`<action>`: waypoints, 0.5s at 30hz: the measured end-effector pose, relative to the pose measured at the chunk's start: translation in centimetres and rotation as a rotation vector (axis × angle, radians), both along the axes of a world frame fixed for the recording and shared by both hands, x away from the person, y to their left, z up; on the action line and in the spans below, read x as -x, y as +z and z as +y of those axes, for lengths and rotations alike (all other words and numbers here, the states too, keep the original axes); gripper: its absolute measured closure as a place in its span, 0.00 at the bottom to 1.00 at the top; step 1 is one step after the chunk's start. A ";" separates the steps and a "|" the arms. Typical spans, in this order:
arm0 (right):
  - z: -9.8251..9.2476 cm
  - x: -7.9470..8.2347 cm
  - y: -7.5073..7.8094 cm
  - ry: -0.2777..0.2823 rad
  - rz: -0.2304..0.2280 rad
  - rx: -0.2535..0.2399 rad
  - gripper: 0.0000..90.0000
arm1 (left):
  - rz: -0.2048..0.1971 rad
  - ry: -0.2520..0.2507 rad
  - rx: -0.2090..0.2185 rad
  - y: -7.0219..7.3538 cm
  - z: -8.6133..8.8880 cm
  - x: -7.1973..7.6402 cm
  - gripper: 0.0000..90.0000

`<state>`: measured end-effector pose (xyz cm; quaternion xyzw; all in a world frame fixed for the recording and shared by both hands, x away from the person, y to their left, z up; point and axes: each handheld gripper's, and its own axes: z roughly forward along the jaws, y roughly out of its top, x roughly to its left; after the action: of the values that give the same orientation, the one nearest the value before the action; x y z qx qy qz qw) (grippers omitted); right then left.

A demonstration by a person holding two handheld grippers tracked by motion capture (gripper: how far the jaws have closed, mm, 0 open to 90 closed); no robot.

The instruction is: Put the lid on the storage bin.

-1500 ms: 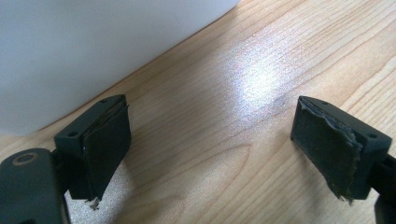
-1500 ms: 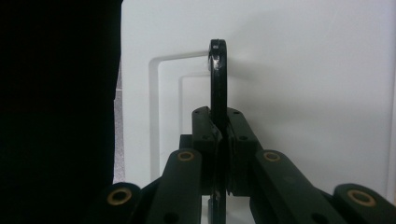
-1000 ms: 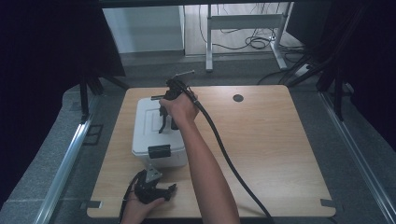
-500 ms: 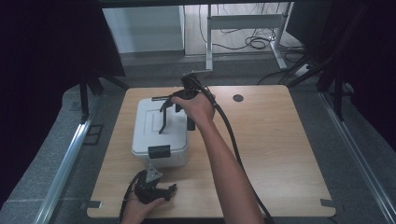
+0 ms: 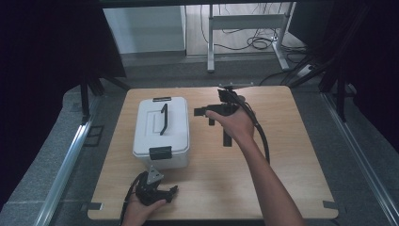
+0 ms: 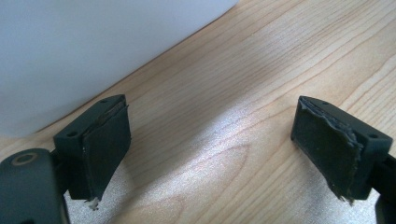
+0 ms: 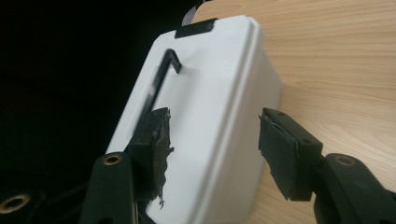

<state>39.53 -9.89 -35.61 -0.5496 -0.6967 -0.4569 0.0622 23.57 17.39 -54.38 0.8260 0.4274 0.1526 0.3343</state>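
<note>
At the bottom edge of the high view, left of centre, a hand grips the left gripper point(image 5: 162, 192), which lies low on the wooden table point(image 5: 282, 188) with its 2 jaws spread and nothing between them. In the left gripper view that same left gripper point(image 6: 210, 140) shows both black pads wide apart over bare wood, and the white wall of the box point(image 6: 93, 46) fills the upper left of the frame, just beyond the left-hand pad and not touching it. Just above that gripper in the high view, in the left-centre of the frame, stands the white box point(image 5: 161, 132), lid closed, with a black latch point(image 5: 160, 153) on its near face, a black handle point(image 5: 163, 118) lying flat along the lid, and a second black fitting on its far edge. To the right of the box, near the centre of the frame, the right gripper point(image 5: 217, 117) is held above the table by a hand whose forearm rises from the bottom right; it is apart from the box, with bare wood between them. Its jaws have just been opening and now stand spread, holding nothing. In the right gripper view the right gripper point(image 7: 215, 144) looks along the box point(image 7: 210, 93), which lies farther off between the 2 pads.
</note>
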 end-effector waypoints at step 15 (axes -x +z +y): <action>-10.7 7.1 -6.7 -0.054 -0.098 -0.073 0.43 | -0.003 0.000 -0.001 0.0 0.0 0.0 0.13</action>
<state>32.40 -20.57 -42.27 -0.5424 -0.6666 -0.5100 0.0356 23.58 17.40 -54.39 0.8260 0.4265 0.1542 0.3346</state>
